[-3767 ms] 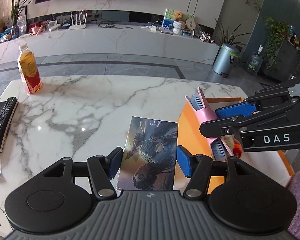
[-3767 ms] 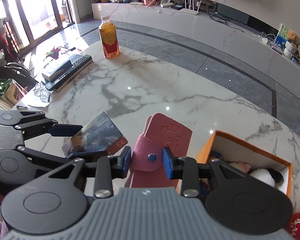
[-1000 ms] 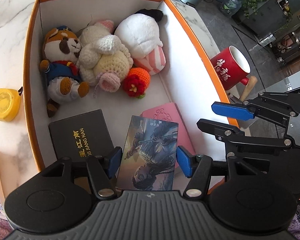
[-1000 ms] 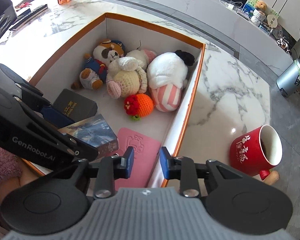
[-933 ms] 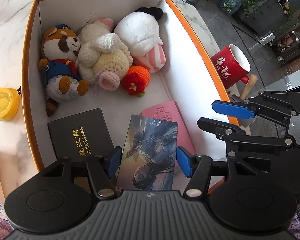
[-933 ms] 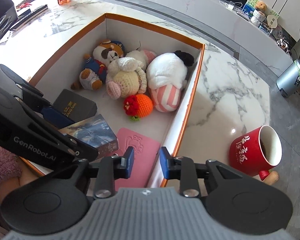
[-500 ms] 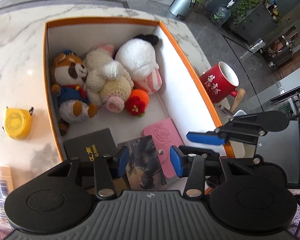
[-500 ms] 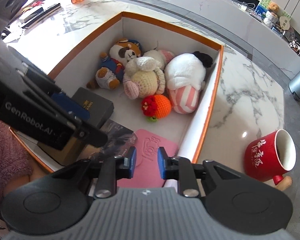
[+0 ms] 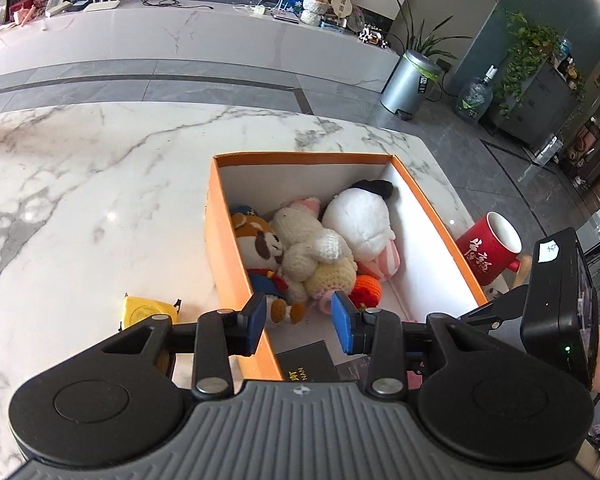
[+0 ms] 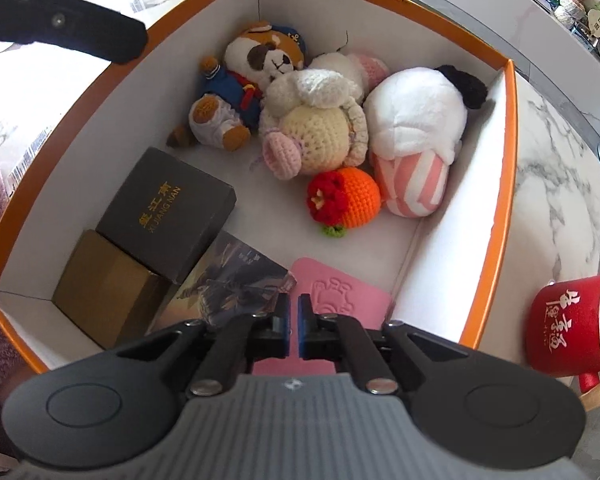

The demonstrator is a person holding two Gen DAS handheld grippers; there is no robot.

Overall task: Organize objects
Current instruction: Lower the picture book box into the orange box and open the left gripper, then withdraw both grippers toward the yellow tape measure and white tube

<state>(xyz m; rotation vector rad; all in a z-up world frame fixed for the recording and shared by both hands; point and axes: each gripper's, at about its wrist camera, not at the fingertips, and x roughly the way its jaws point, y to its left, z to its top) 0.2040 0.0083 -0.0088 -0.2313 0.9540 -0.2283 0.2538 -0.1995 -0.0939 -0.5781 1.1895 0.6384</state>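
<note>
My right gripper [image 10: 294, 312] is closed and empty above the pink wallet [image 10: 340, 292], flat in the box's [image 10: 510, 128] near right corner. My left gripper [image 9: 299, 320], just narrowing, holds nothing. The wallet looks light and floppy; I'd pinch its free edge.

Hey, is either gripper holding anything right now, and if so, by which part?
Nothing is held. The left gripper is open and empty; the right gripper is shut on nothing.

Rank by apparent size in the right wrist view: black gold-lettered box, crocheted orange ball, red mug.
1. Black gold-lettered box, largest.
2. Red mug, though its place near the frame edge distorts it.
3. Crocheted orange ball, smallest.
</note>
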